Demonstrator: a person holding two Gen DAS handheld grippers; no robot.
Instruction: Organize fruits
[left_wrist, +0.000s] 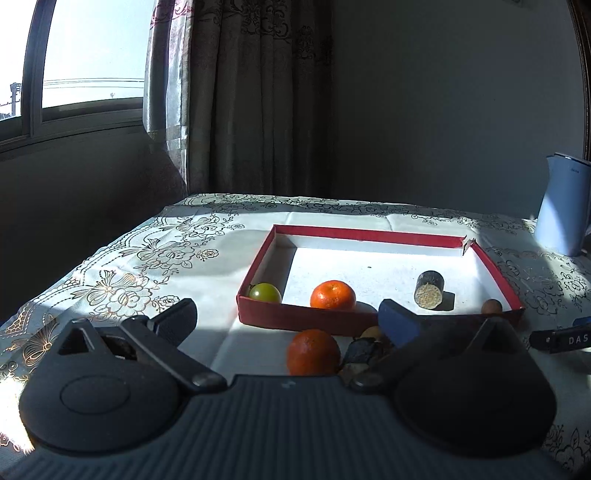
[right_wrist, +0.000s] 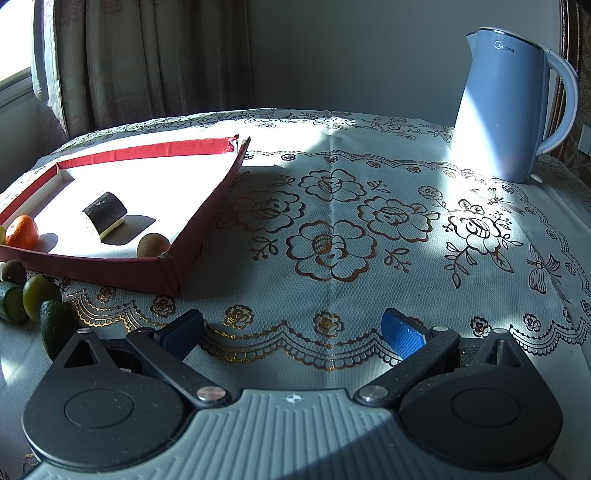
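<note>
- The red tray (left_wrist: 306, 320) lay flat on the patterned tablecloth (right_wrist: 332, 229), its long axis running left to right across my left view; in my right view it angled away toward the curtain (left_wrist: 240, 92).
- Inside it I saw a green fruit (left_wrist: 265, 292) in the near-left corner, a tangerine (left_wrist: 332, 294) against the near wall, a dark cut cylinder (left_wrist: 429, 289) on its side with its cut face toward me, and a small brown fruit (left_wrist: 491, 306) in the near-right corner.
- A second tangerine (left_wrist: 313, 351) sat on the cloth just outside the near wall, beside a cluster of dark fruits (left_wrist: 364, 352).
- My left gripper (left_wrist: 288, 317) was held low and level, fingers spread wide and holding nothing, the loose tangerine between them.
- My right gripper (right_wrist: 293, 330) hovered over bare cloth to the right of the tray, fingers likewise apart and empty.
- A blue kettle (right_wrist: 506, 107) stood at the far right, well apart; open cloth lay between it and the tray.
</note>
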